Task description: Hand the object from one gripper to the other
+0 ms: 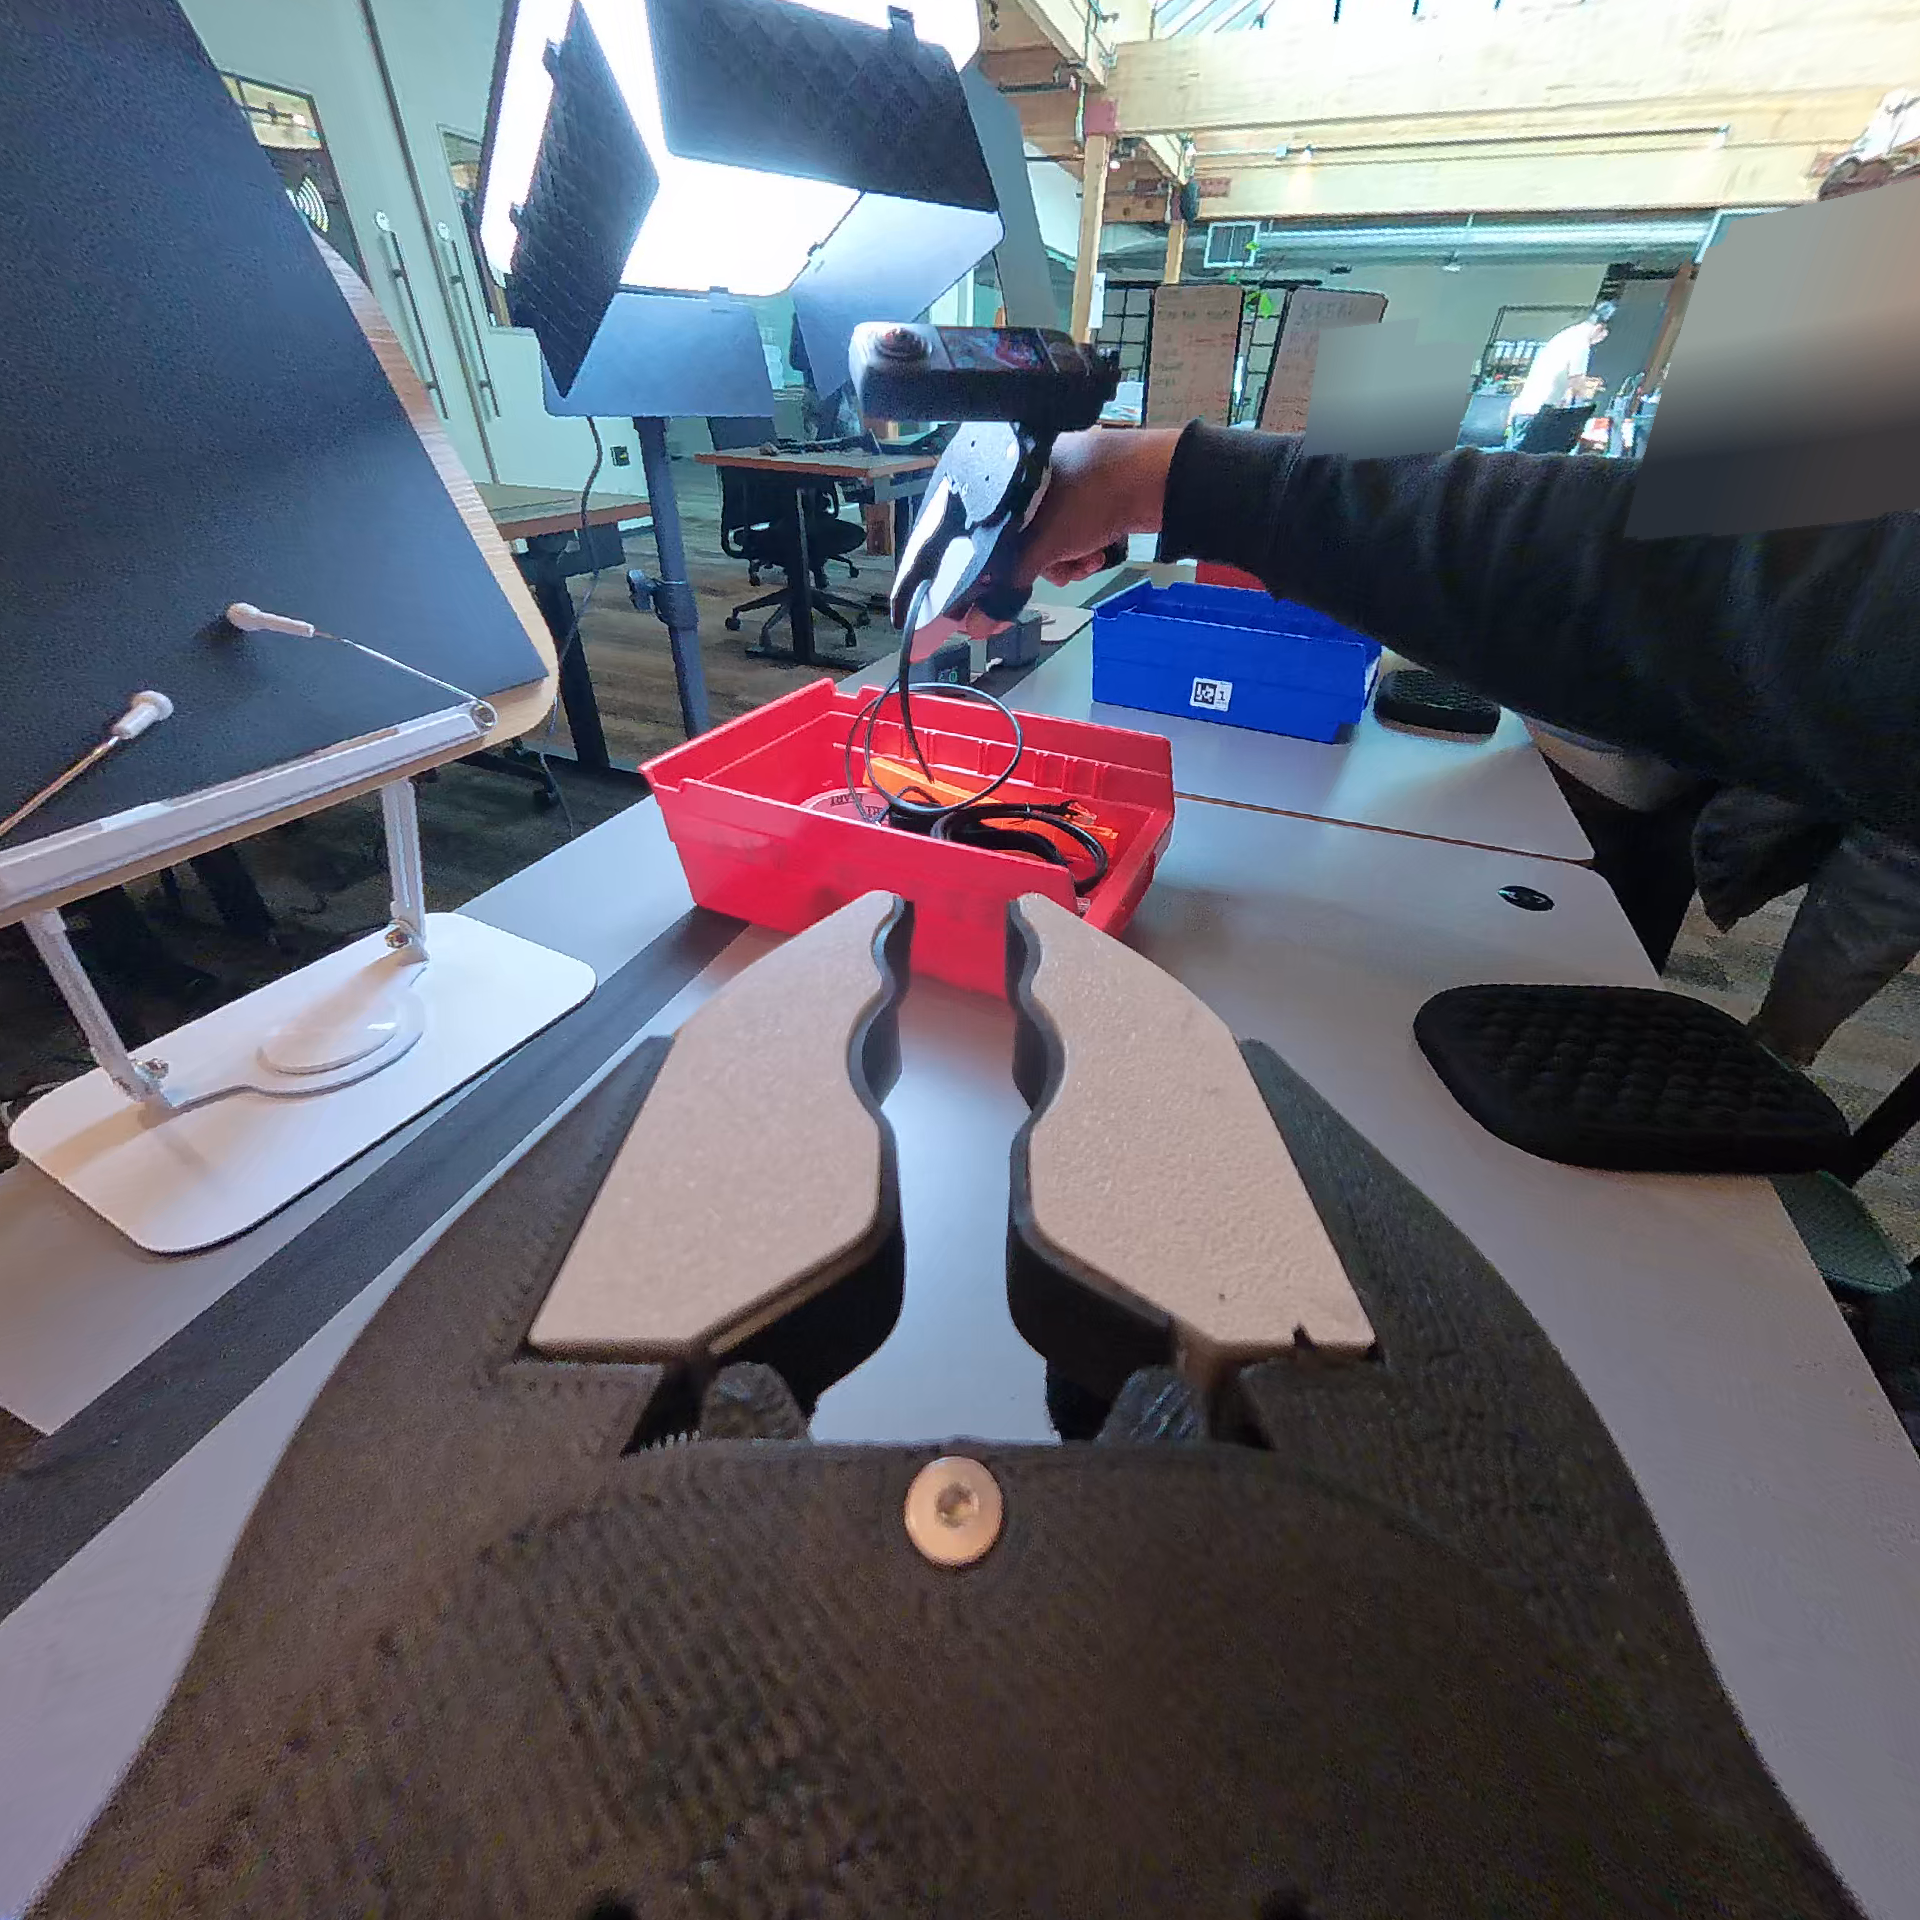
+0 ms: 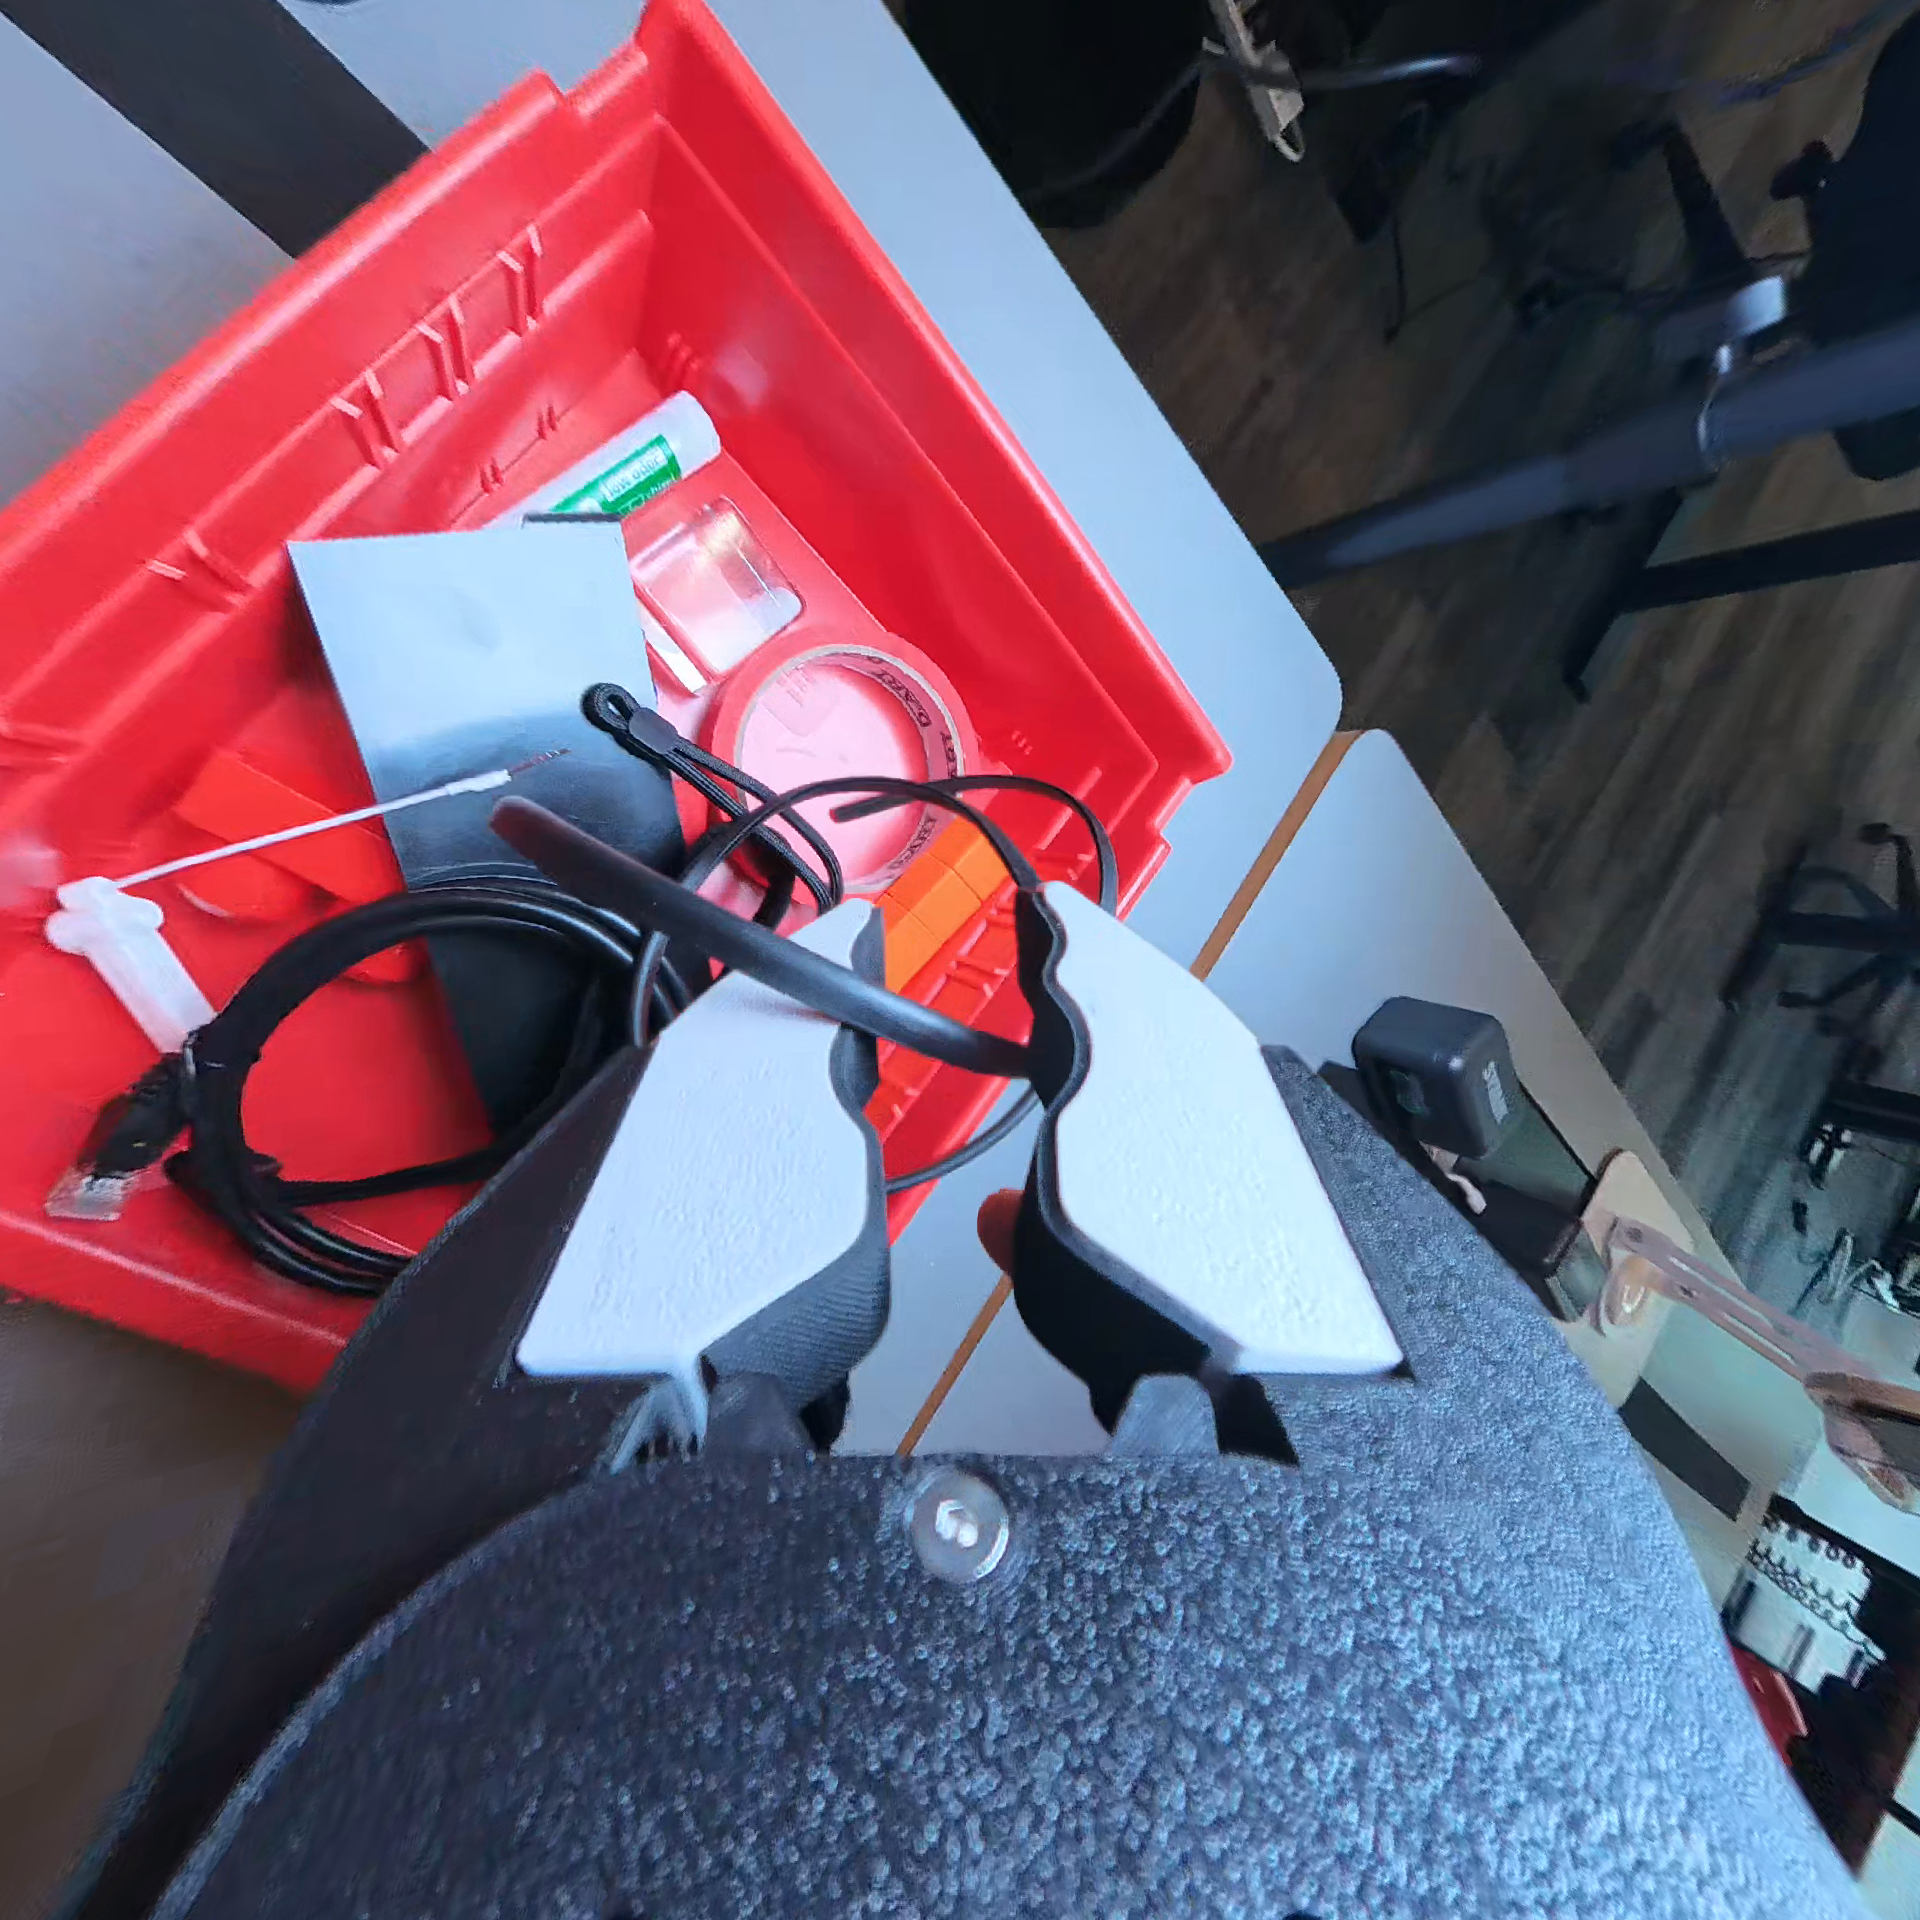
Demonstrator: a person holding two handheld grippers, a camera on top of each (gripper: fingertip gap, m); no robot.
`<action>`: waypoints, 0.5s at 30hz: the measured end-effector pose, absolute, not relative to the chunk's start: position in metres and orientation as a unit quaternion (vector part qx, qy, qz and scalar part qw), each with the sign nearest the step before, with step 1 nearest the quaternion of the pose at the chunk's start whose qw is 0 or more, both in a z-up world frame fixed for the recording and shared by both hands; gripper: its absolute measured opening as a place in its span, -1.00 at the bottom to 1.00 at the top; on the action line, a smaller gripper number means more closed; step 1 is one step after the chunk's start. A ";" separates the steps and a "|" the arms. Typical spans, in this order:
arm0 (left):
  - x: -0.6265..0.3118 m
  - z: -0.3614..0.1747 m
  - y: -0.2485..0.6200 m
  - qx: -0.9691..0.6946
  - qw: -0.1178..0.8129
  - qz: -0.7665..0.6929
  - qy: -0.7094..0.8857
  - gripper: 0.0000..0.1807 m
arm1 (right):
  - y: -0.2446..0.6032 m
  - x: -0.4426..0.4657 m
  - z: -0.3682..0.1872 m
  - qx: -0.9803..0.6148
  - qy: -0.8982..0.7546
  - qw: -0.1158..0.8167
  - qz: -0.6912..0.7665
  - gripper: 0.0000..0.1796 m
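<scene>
A thin black cord (image 2: 904, 1023) with a thicker rubbery end lies across my right gripper (image 2: 951, 909). It rests on top of one finger and meets the other finger's inner pad, with the jaws standing apart. In the left wrist view the right gripper (image 1: 914, 613), held by a hand, hovers above the red bin (image 1: 727, 790) and the cord (image 1: 883, 717) hangs from it in a loop down into the bin. My left gripper (image 1: 958, 904) is open and empty, low over the grey table just in front of the bin.
The red bin (image 2: 935, 343) holds a red tape roll (image 2: 842, 675), a coiled black cable (image 2: 270, 1039), a grey card (image 2: 468, 644) and a white tube (image 2: 644, 457). A blue bin (image 1: 1226, 665) stands behind it. A white stand (image 1: 312, 1039) is at left, a black pad (image 1: 1621, 1070) at right.
</scene>
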State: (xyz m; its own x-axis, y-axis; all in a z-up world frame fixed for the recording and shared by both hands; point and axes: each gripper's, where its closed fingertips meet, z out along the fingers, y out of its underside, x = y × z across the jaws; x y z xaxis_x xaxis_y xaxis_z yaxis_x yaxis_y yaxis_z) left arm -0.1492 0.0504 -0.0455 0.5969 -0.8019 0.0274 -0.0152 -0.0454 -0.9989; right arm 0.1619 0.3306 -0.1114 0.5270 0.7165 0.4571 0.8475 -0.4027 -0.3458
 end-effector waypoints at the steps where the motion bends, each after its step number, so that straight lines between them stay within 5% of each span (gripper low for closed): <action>1: -0.151 -0.045 0.051 -0.649 0.615 -0.321 0.313 -0.81 | 0.330 0.159 -0.107 -0.827 -0.475 0.277 -0.117 -0.71; 15: -0.155 -0.045 0.051 -0.650 0.615 -0.321 0.309 -0.82 | 0.317 0.201 -0.082 -0.778 -0.520 0.231 -0.265 -0.69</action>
